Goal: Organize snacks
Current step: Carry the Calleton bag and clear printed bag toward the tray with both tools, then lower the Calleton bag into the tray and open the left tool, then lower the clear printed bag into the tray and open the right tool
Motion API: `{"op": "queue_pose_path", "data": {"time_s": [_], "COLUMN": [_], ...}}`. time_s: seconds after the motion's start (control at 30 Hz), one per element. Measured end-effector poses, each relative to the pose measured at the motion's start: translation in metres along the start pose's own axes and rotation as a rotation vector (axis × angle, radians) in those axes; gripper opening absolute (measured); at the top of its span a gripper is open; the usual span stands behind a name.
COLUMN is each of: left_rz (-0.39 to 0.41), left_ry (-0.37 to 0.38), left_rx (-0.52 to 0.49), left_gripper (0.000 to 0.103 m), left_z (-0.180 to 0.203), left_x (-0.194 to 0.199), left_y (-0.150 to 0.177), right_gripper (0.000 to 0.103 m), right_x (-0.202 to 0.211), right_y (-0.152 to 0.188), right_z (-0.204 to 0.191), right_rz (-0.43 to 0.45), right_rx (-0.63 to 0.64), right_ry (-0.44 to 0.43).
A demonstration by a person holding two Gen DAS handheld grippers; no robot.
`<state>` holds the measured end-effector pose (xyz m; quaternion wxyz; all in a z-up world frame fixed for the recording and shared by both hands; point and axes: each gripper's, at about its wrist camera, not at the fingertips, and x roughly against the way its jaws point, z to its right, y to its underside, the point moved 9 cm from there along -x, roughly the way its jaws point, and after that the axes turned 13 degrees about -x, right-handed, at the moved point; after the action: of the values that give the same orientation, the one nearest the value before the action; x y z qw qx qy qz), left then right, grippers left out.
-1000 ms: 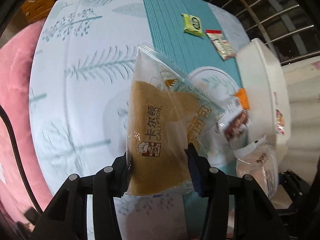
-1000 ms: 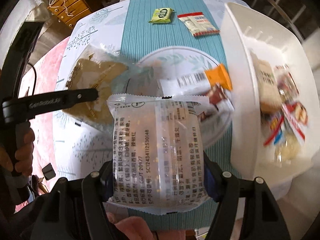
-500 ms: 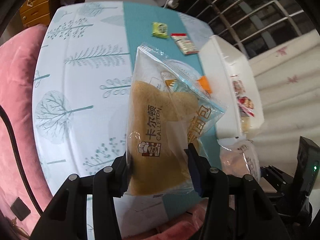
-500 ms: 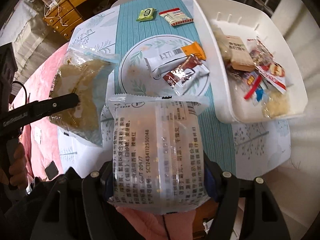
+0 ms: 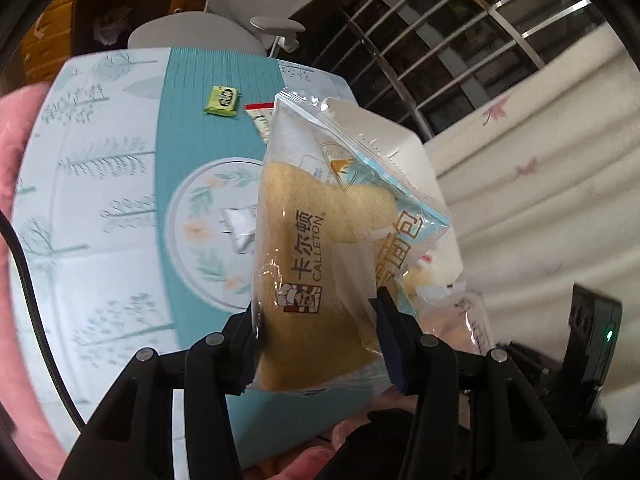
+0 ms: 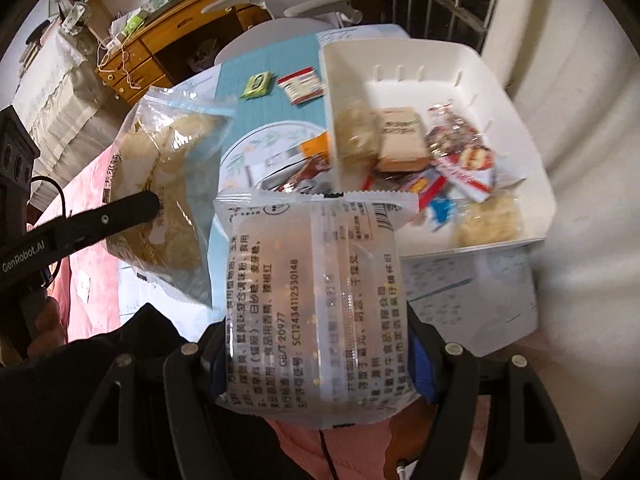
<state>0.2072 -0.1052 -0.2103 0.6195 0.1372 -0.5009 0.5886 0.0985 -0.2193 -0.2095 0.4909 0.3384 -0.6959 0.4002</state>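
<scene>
The left gripper (image 5: pixel 316 340) clamps a clear-and-blue plastic bag of golden-brown bread (image 5: pixel 320 264), held above the tree-patterned tablecloth (image 5: pixel 100 208). The right gripper (image 6: pixel 316 364) squeezes a translucent white printed snack packet (image 6: pixel 316 300) near the white rectangular plastic bin (image 6: pixel 520 128), which holds several blurred wrappers, probably mixed snacks.
</scene>
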Motion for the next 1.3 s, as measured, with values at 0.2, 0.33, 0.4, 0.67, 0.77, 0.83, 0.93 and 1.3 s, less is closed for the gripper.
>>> {"op": "queue_pose_path", "data": {"time_s": [0.2,0.33,0.4,0.67,0.77,0.83,0.93,1.3], "left_rz": [0.021,0.026,0.032,0.080,0.072,0.065,0.090,0.071], "left_ry": [0.000,-0.002,-0.005,-0.032,-0.052,-0.074,-0.097,-0.171], "left_rx": [0.006,0.008,0.012,0.037,0.054,0.056,0.059,0.078], "left_gripper": [0.050,0.050,0.050,0.051,0.053,0.067,0.082,0.082], "left_z": [0.048,0.076,0.086,0.118,0.128,0.133,0.138,0.135], "left_x": [-0.028,-0.049,-0.057,-0.088,-0.101,-0.106,-0.106,-0.108], "left_y": [-0.013,-0.020,-0.025,-0.048,-0.053,-0.054,-0.058,-0.056], "right_gripper": [0.070,0.070,0.070,0.071,0.071,0.074,0.079,0.079], "right_x": [0.013,0.015,0.016,0.021,0.020,0.019,0.009,0.002], "right_y": [-0.027,-0.044,-0.053,-0.095,-0.106,-0.111,-0.114,-0.119], "right_z": [0.046,0.073,0.083,0.117,0.127,0.131,0.137,0.147], "right_rz": [0.016,0.010,0.008,0.031,0.031,0.023,-0.017,-0.048], "right_rx": [0.008,0.026,0.043,0.146,0.175,0.186,0.203,0.188], "right_ry": [-0.002,-0.006,-0.008,-0.017,-0.011,-0.025,-0.032,-0.070]}}
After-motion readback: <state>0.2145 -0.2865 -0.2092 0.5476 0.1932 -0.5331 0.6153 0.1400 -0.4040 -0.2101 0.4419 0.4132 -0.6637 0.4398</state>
